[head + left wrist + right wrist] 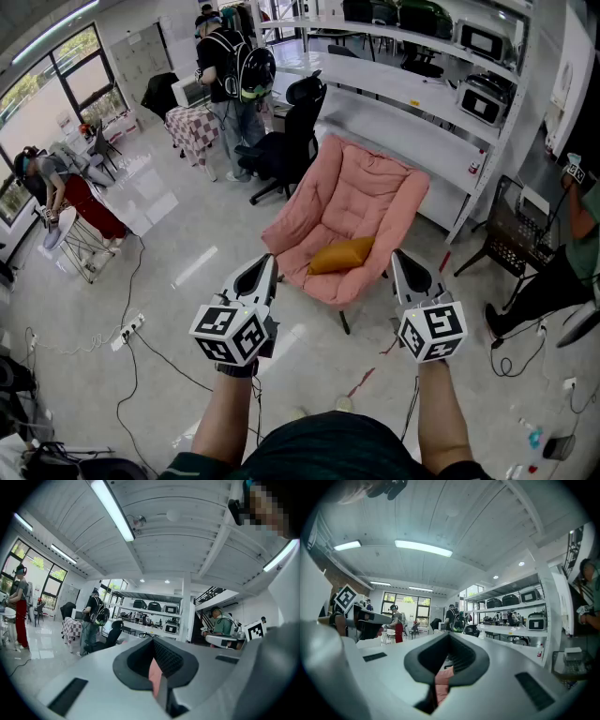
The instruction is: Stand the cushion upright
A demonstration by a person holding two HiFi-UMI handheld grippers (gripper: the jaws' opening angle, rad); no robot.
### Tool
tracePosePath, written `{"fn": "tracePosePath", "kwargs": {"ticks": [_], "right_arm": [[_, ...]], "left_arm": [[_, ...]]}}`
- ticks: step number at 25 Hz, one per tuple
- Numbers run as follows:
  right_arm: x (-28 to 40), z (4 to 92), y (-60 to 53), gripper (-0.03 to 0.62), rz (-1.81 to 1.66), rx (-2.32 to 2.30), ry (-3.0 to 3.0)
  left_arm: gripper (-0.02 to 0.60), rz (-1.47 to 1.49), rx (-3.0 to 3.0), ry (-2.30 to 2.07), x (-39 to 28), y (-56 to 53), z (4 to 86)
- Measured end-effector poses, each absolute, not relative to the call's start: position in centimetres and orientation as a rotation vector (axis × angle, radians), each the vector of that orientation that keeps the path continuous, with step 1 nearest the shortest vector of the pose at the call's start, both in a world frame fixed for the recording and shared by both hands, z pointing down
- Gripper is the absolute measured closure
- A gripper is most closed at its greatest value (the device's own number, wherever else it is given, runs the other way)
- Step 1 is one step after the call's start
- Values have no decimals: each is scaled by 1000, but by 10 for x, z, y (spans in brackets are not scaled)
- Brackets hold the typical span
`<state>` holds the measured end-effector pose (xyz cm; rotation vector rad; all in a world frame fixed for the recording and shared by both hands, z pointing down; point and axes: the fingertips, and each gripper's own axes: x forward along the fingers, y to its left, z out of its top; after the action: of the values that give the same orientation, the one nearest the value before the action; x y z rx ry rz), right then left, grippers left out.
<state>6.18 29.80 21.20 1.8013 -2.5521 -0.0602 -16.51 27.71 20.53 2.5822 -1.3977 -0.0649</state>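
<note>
While the left gripper and right gripper hover nearest, level, both clenched on nothing, the mustard-yellow cushion lies flat just beyond, plump and creased, on the pink chair seat.

You are facing a glossy pale floor carrying a pink chair.
The chair is standing on dark legs, and a yellow cushion is lying flat on its seat. A black cable is trailing over the floor at your left, beside a white power strip. A black office chair is standing just behind.
</note>
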Motion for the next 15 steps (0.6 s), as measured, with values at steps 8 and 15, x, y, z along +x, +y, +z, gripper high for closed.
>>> {"fn": "tracePosePath", "kwargs": {"ticks": [8, 15], "right_arm": [[67, 217, 301, 591, -56, 1791, -2550], [73, 222, 304, 591, 2, 1782, -2603]], "left_arm": [[575, -59, 2580, -1396, -156, 282, 207], [575, -66, 2580, -1383, -146, 284, 212]]}}
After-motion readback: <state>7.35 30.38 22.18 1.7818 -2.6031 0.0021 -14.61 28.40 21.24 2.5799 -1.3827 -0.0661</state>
